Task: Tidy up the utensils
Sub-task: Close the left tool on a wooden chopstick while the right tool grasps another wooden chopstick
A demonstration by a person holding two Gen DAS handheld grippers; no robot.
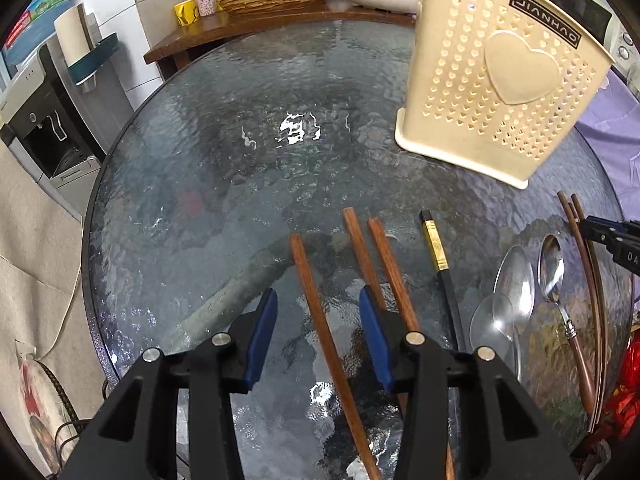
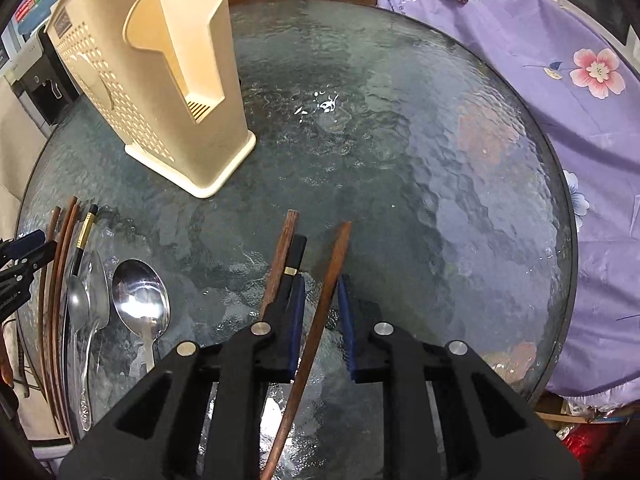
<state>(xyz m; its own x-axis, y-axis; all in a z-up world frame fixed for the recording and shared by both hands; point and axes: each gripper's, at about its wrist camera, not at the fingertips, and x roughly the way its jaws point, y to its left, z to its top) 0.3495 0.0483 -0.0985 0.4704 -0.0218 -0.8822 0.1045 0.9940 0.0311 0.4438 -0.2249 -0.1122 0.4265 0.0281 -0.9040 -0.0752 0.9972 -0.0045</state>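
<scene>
The left hand-held gripper [image 1: 318, 320] stands apart over one brown chopstick [image 1: 320, 320] lying on the glass table [image 1: 224, 184], its pads not touching it. The right hand-held gripper [image 2: 320, 320] has a thin gap with another chopstick [image 2: 316, 320] between its jaws, not clearly pinched. Spoons [image 2: 140, 300] lie between the two. Farther back stands the cream utensil holder [image 2: 168, 80]; its visible compartment looks empty.

Left gripper [image 1: 318, 334] and right gripper [image 2: 321, 322], black frames, blue pads, silver screws
</scene>
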